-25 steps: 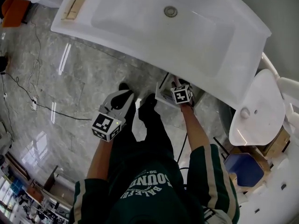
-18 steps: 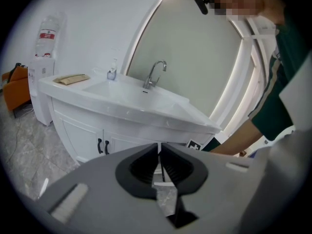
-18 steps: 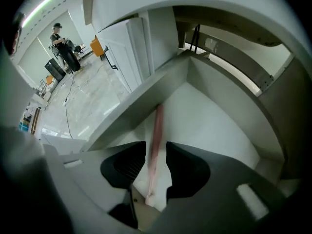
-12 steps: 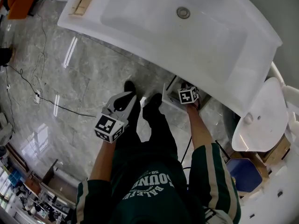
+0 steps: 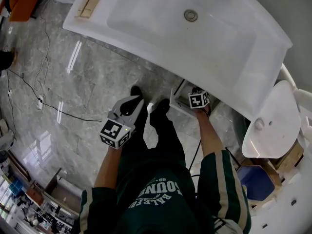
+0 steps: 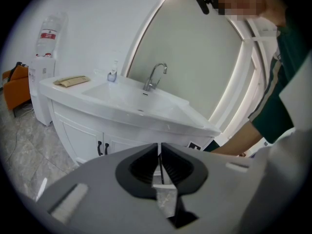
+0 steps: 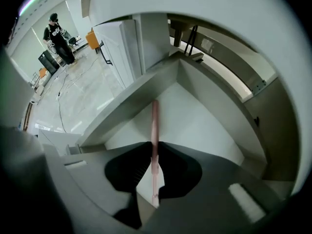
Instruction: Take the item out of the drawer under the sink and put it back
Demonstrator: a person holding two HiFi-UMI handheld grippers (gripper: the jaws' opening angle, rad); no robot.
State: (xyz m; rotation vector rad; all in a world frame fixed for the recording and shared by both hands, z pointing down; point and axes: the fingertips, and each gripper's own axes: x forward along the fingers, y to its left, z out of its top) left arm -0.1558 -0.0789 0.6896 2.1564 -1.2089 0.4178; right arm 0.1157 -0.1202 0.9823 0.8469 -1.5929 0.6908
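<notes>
**So: right fingers clamp the pink item, down in the drawer**

Your right gripper (image 7: pixel 154 147) points down into the open white drawer (image 7: pixel 200 126) under the sink (image 5: pixel 195 38), just right of center in the head view. Its fingers have just been closing and pinch a thin pink item (image 7: pixel 154 123). The item shows edge-on, running up the middle of the right gripper view from between the pads. Its far end sits over the drawer's white bottom; can't tell if it touches.

Your left gripper (image 6: pixel 159 149) is well apart from the drawer, lower left of center in the head view. It hangs above the grey marble floor (image 5: pixel 87 77), beside your legs (image 5: pixel 161 126). Its fingers are pressed together with nothing between them. It faces the white cabinet (image 6: pixel 73 126) with black door handles (image 6: pixel 101 147). The faucet (image 6: pixel 155 77) shows at upper middle of the left gripper view. A tan flat object (image 6: pixel 72 81) lies on the sink top at the left.
</notes>
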